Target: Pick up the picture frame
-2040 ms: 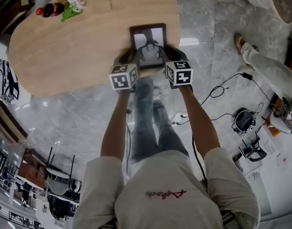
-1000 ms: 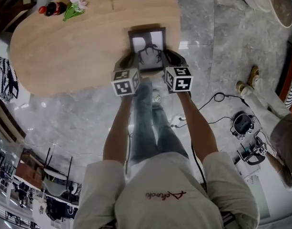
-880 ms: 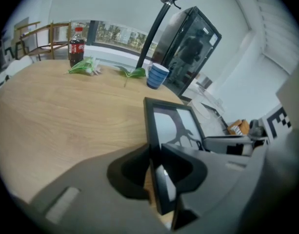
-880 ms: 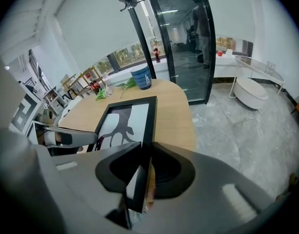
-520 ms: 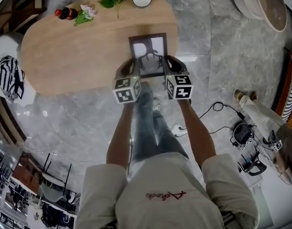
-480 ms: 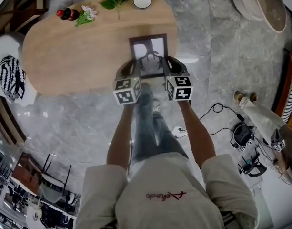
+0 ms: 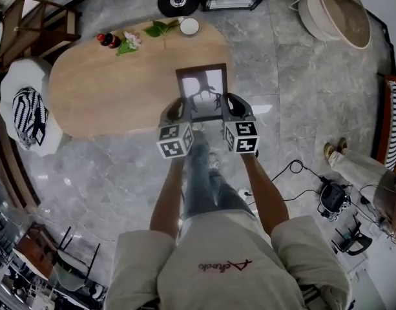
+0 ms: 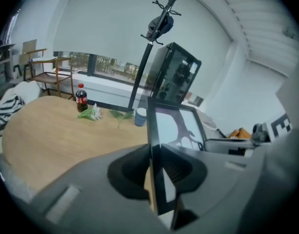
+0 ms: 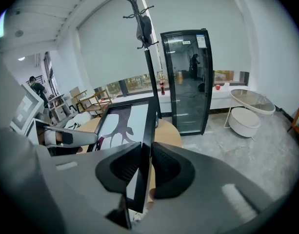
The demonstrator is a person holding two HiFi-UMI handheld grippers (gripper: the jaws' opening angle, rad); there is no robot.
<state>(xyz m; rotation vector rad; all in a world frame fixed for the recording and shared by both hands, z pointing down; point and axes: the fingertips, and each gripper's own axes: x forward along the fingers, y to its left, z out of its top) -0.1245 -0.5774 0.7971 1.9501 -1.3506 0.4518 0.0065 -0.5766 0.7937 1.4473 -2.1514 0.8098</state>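
Two grippers share the load: the left gripper [image 7: 179, 110] has its jaws closed down to a narrow gap on the left edge of the frame [image 7: 203, 90], and the right gripper [image 7: 226, 107] grips the right edge the same way, pads pressing front and back of the dark moulding near the lower corners. In each gripper view the frame's edge fills the slot between the jaws, with nothing else in there. The frame hangs in the air between them, tilted with its top edge away from the person, its white print with a dark branching figure facing up. In the head view it sits over the near right end of the table [image 7: 101, 92]. At the table's far end, well apart from the frame, stand a bottle [image 7: 107, 40], a flower [image 7: 129, 42], some leaves [image 7: 160, 28] and a cup [image 7: 189, 26]. Beyond the table are a coat stand [image 8: 159, 23] and a glass-door cabinet [image 9: 186, 82].
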